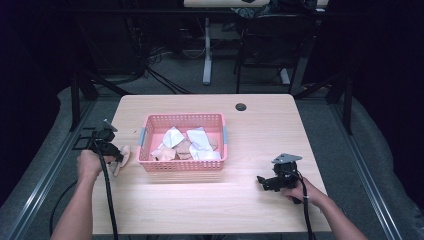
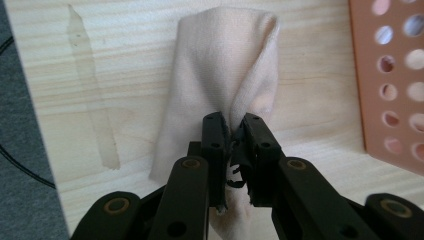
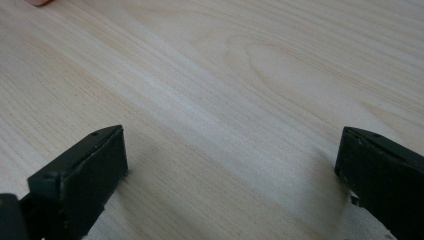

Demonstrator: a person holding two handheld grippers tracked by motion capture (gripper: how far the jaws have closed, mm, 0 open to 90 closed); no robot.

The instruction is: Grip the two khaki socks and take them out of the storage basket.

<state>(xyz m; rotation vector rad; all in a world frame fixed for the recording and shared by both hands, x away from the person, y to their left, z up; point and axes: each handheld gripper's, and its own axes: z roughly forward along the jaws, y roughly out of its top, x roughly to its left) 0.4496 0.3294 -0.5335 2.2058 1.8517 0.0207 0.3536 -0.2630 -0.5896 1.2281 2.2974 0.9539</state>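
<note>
A beige cloth (image 2: 220, 75) hangs down onto the wooden table (image 1: 260, 125), pinched in a fold by my left gripper (image 2: 236, 125), which is shut on it. In the high view that cloth (image 1: 121, 159) lies just left of the pink basket (image 1: 182, 170), with my left gripper (image 1: 116, 154) at the table's left edge. The basket holds several white and beige cloths (image 1: 192, 142). My right gripper (image 1: 264, 182) rests low over the bare table at the right, its jaws wide open with nothing between them; both fingers (image 3: 80, 177) frame plain wood.
The basket's perforated wall (image 2: 395, 85) stands close on the right of the held cloth. A pale stain (image 2: 92, 95) marks the wood near the table's left edge. A round cable hole (image 1: 241, 107) sits at the far side. Dark frames and cables surround the table.
</note>
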